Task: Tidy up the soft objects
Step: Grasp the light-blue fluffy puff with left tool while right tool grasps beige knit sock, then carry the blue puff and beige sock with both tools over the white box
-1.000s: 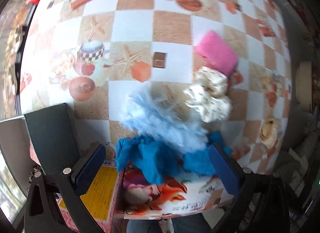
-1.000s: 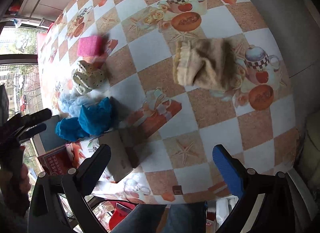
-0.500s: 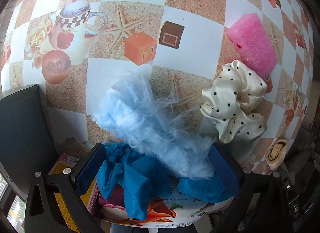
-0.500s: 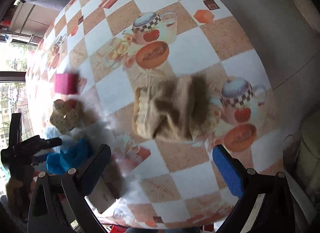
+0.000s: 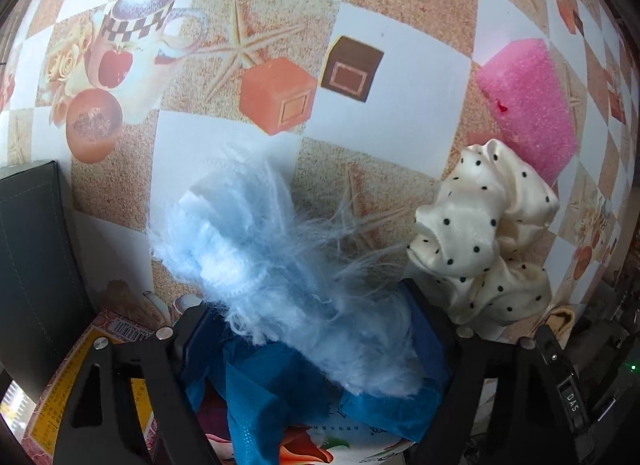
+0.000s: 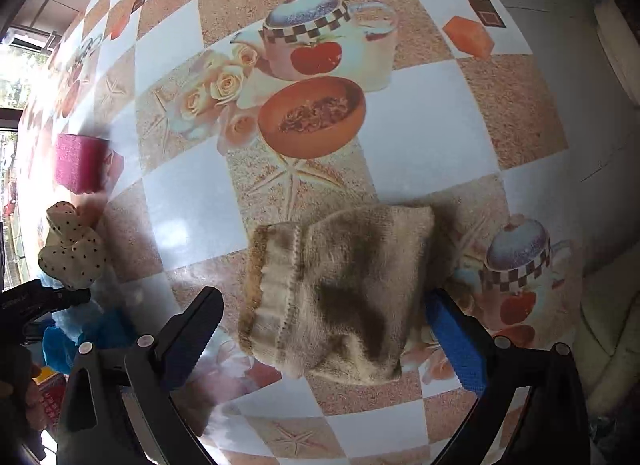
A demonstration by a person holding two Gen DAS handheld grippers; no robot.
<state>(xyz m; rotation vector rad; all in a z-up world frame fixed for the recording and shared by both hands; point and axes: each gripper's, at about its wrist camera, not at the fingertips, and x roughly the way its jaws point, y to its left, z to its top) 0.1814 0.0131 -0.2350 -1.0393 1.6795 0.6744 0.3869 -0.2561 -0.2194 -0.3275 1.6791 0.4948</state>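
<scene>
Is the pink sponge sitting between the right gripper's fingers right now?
No, the beige knitted sock lies between the right gripper fingers, while the pink sponge sits far off by the polka-dot scrunchie.

Crowded near edge, open middle of the counter

The pale blue fluff (image 5: 264, 249), blue cloth (image 5: 280, 393) and printed box (image 5: 100, 377) fill the left jaws' gap, hemmed by the dotted scrunchie (image 5: 484, 233) and pink sponge (image 5: 528, 105). The counter (image 6: 192, 205) lies bare between these and the beige sock (image 6: 344, 293).

Both grippers are black frames with silver screws and blue pads (image 6: 456, 339). The left gripper (image 5: 316, 349) has white letters on its side.
</scene>
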